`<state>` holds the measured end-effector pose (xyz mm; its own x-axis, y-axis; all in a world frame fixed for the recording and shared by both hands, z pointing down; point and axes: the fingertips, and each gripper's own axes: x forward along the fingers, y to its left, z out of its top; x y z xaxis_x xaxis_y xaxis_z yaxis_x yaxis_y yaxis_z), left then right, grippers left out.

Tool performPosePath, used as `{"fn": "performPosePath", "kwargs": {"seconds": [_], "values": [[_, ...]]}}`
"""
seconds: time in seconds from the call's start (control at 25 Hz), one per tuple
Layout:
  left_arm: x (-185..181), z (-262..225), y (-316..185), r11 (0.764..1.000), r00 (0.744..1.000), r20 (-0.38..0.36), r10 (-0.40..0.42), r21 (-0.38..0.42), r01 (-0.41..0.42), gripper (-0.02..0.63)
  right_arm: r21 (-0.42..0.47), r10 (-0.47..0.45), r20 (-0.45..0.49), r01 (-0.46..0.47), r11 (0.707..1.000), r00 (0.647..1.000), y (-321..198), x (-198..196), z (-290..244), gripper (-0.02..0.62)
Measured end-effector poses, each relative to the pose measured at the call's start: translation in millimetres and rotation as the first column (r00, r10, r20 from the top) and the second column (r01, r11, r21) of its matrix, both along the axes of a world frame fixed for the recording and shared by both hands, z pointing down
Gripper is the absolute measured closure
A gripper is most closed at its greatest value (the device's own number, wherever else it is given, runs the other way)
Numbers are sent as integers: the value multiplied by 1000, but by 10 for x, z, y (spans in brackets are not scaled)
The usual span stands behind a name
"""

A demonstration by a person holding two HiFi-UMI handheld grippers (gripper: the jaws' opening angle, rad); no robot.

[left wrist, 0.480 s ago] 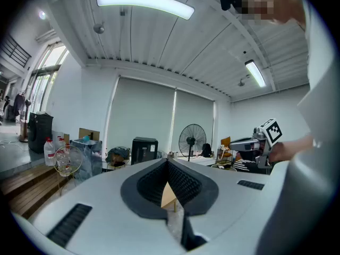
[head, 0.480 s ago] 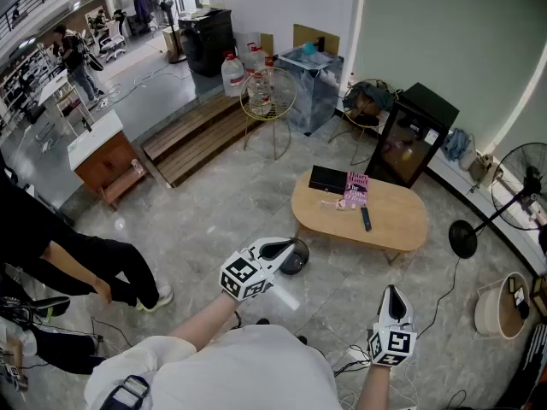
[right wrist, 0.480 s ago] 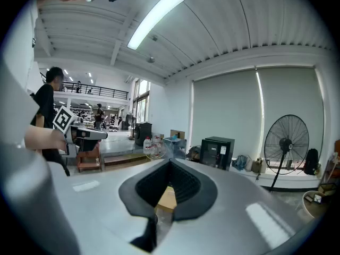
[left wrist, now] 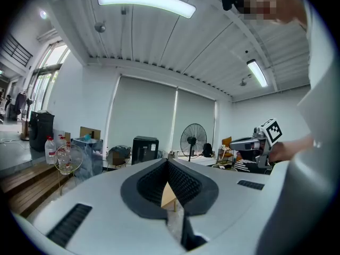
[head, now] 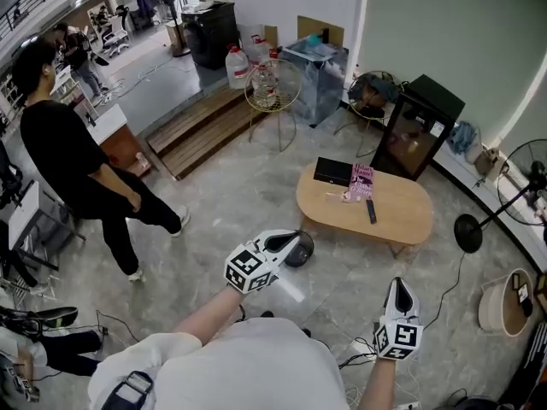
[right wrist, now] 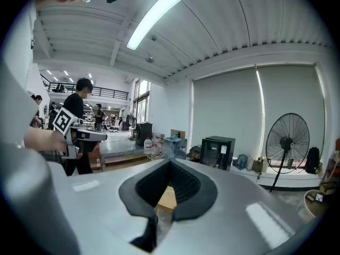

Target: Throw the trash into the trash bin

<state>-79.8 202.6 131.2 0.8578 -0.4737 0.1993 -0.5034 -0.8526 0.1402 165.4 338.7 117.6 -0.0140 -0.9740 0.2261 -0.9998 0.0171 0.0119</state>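
Left tongs (head: 293, 241) and right tongs (head: 399, 285) are both closed and empty. The presumed trash, a pink packet (head: 361, 182), lies on the far worktop (head: 406, 222), well apart. Risk: arriving with the tongs unopened would push the packet off the edge.

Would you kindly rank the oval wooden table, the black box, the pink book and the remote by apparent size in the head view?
1. oval wooden table, clearly largest.
2. black box and pink book: these look about alike, so I leave them unranked.
3. remote, smallest.
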Motion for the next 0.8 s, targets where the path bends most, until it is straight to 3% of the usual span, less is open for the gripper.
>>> {"fn": "performPosePath", "kwargs": {"seconds": [0.8], "values": [[486,189,299,997,997,6,-77,-22,77,600,-29,-45,8,45,999,999,287,623,211,584]]}}
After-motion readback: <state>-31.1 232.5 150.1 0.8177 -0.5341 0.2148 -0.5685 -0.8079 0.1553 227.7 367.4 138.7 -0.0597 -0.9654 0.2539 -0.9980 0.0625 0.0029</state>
